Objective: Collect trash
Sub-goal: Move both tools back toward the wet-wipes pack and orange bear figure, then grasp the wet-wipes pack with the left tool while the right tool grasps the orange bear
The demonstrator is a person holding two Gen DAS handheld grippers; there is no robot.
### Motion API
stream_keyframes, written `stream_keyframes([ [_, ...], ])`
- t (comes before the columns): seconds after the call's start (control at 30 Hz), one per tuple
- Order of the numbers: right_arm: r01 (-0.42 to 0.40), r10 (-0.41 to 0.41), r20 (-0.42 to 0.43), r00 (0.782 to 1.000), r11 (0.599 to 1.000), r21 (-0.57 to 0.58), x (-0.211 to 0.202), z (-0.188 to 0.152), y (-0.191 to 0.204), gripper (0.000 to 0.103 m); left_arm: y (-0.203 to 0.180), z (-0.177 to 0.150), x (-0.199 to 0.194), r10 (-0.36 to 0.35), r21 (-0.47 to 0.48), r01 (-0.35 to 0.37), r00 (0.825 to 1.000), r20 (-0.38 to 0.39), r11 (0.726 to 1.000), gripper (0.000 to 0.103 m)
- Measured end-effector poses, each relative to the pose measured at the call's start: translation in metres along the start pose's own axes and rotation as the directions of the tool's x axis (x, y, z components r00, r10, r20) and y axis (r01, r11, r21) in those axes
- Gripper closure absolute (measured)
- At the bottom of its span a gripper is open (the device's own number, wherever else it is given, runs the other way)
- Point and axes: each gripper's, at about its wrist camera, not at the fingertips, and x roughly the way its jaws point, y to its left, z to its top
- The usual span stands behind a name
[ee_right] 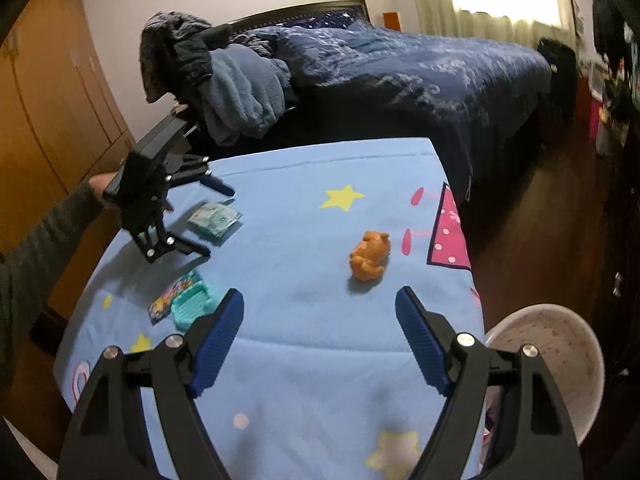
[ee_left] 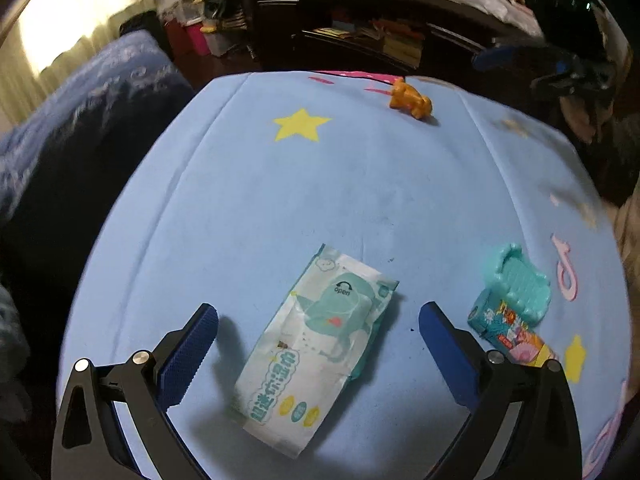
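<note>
Wipes packet (ee_left: 316,350) lies between the left hand-held gripper (ee_left: 318,326)'s spread jaws, ready for pinching; the right hand-held gripper (ee_right: 319,312), likewise open and empty, has the orange toy (ee_right: 370,256) at twelve o'clock.

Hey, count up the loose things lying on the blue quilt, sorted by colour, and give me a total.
Teal and white: 1, the wipes pack
Teal: 1, the toy chair
Orange: 1, the toy animal
Multicoloured: 1, the small carton
Total: 4
</note>
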Motion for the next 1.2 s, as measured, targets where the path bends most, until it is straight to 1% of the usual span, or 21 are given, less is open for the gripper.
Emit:
stream_keyframes([
  [0.1,0.06,-0.06,-0.005,0.998,0.998,-0.016,0.011,0.005,-0.003,0.024,-0.003,-0.005,-0.003,0.004,-0.025,-0.003,1.0,0.029,1.0,0.008],
  [0.13,0.073,-0.073,-0.006,0.997,0.997,-0.029,0.015,0.007,-0.002,0.024,-0.004,-0.005,-0.005,0.007,-0.03,-0.006,0.999,0.037,1.0,0.01],
  [0.2,0.092,-0.092,-0.014,0.996,0.995,-0.049,0.024,0.01,0.0,0.024,-0.005,-0.009,-0.008,0.018,-0.043,-0.015,0.998,0.053,0.999,0.013],
  [0.33,0.126,-0.129,-0.059,0.99,0.991,-0.051,0.049,0.015,0.0,0.024,-0.007,-0.012,-0.01,0.039,-0.076,-0.034,0.998,0.058,0.997,0.014],
  [0.43,0.114,-0.117,-0.077,0.99,0.993,-0.043,0.062,0.018,-0.002,0.026,-0.009,-0.011,-0.01,0.06,-0.104,-0.054,0.996,0.058,0.993,0.014],
  [0.47,0.119,-0.122,-0.085,0.989,0.992,-0.04,0.067,0.019,-0.003,0.027,-0.01,-0.012,-0.01,0.07,-0.116,-0.063,0.996,0.061,0.991,0.014],
  [0.5,0.123,-0.126,-0.092,0.988,0.992,-0.036,0.072,0.02,-0.004,0.032,-0.009,-0.011,-0.01,0.075,-0.121,-0.067,0.995,0.063,0.99,0.014],
  [0.53,0.121,-0.124,-0.106,0.987,0.992,-0.027,0.078,0.021,-0.006,0.034,-0.009,-0.012,-0.01,0.081,-0.129,-0.072,0.995,0.065,0.989,0.015],
  [0.6,0.11,-0.111,-0.124,0.986,0.994,-0.012,0.086,0.024,-0.009,0.035,-0.01,-0.012,-0.011,0.092,-0.142,-0.082,0.993,0.069,0.987,0.016],
  [0.77,0.147,-0.147,-0.13,0.981,0.989,-0.011,0.1,0.033,-0.01,0.036,-0.011,-0.014,-0.012,0.118,-0.174,-0.104,0.99,0.074,0.979,0.016],
  [0.8,0.156,-0.156,-0.13,0.979,0.988,-0.011,0.101,0.033,-0.009,0.041,-0.012,-0.015,-0.012,0.124,-0.181,-0.109,0.989,0.078,0.977,0.016],
  [0.83,0.174,-0.175,-0.128,0.976,0.985,-0.02,0.102,0.033,-0.009,0.053,-0.013,-0.016,-0.013,0.128,-0.183,-0.111,0.988,0.081,0.977,0.019],
  [0.87,0.201,-0.203,-0.125,0.971,0.979,-0.03,0.103,0.034,-0.009,0.059,-0.014,-0.016,-0.013,0.129,-0.185,-0.111,0.988,0.085,0.976,0.021],
  [0.9,0.215,-0.218,-0.123,0.968,0.976,-0.036,0.103,0.033,-0.01,0.073,-0.016,-0.016,-0.015,0.133,-0.189,-0.115,0.987,0.09,0.975,0.029],
  [0.93,0.219,-0.223,-0.124,0.967,0.975,-0.044,0.103,0.033,-0.01,0.078,-0.017,-0.017,-0.016,0.141,-0.194,-0.12,0.986,0.094,0.974,0.041],
  [1.0,0.212,-0.216,-0.126,0.968,0.976,-0.049,0.103,0.033,-0.011,0.078,-0.02,-0.016,-0.018,0.162,-0.211,-0.139,0.982,0.098,0.967,0.054],
  [1.1,0.201,-0.205,-0.115,0.972,0.978,-0.049,0.101,0.03,-0.012,0.078,-0.025,-0.016,-0.019,0.193,-0.236,-0.167,0.977,0.093,0.957,0.057],
  [1.2,0.15,-0.15,-0.104,0.983,0.989,-0.008,0.096,0.026,-0.015,0.078,-0.025,-0.018,-0.019,0.204,-0.267,-0.172,0.974,0.099,0.948,0.059],
])
